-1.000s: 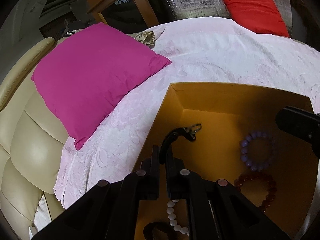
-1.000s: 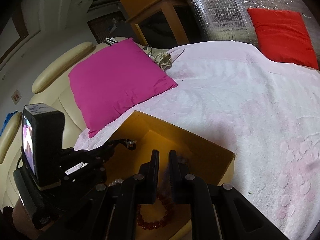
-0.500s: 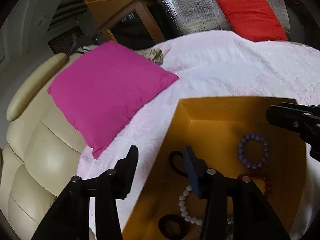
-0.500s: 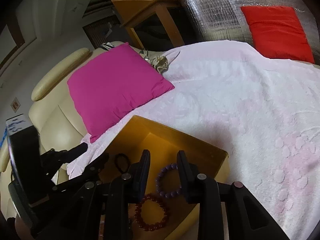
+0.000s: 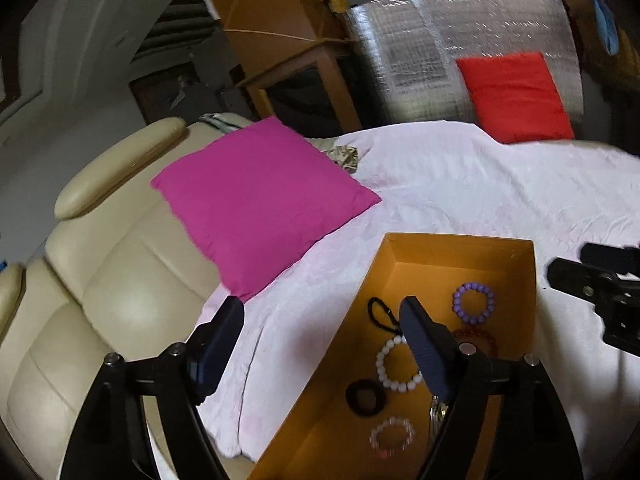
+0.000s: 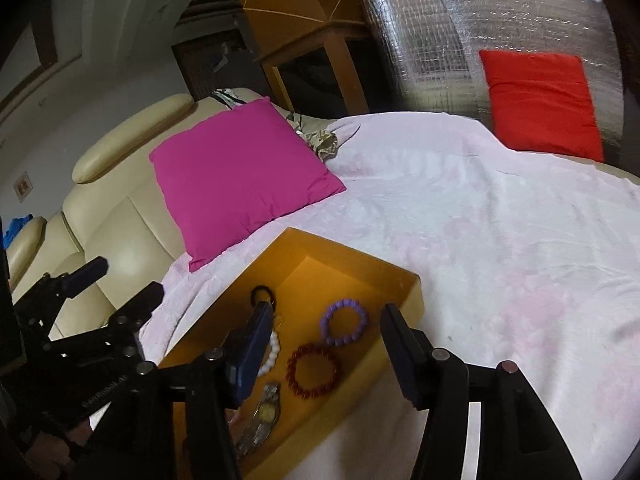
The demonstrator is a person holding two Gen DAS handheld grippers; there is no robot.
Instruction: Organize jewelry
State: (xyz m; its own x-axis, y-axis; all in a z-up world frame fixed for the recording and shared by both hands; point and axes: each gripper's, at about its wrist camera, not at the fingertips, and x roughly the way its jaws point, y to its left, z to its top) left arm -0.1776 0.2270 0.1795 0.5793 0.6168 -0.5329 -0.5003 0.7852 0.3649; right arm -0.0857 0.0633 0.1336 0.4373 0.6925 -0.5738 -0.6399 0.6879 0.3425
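An open orange box (image 5: 460, 242) (image 6: 400, 276) sits on the pale pink bedspread. Inside lie a purple bead bracelet (image 5: 473, 304) (image 6: 345, 321), a dark red bead bracelet (image 6: 313, 369), a white bead bracelet (image 5: 396, 364), a black cord (image 5: 382, 314) (image 6: 262, 294), a black hair tie (image 5: 365, 397), a pale pink bracelet (image 5: 392, 436) and a metal watch (image 6: 264, 412). My left gripper (image 5: 320, 320) is open and empty, raised above the box's left edge. My right gripper (image 6: 328, 320) is open and empty above the box.
A magenta pillow (image 5: 260, 200) (image 6: 236, 176) lies on the bed left of the box. A red pillow (image 5: 516, 96) (image 6: 540, 104) leans on a silver foil panel at the back. A cream leather sofa (image 5: 100, 280) is at left. Wooden furniture (image 5: 288, 52) stands behind.
The left gripper opened and let the black cord drop into the box, then both grippers opened wide and rose back away from the box.
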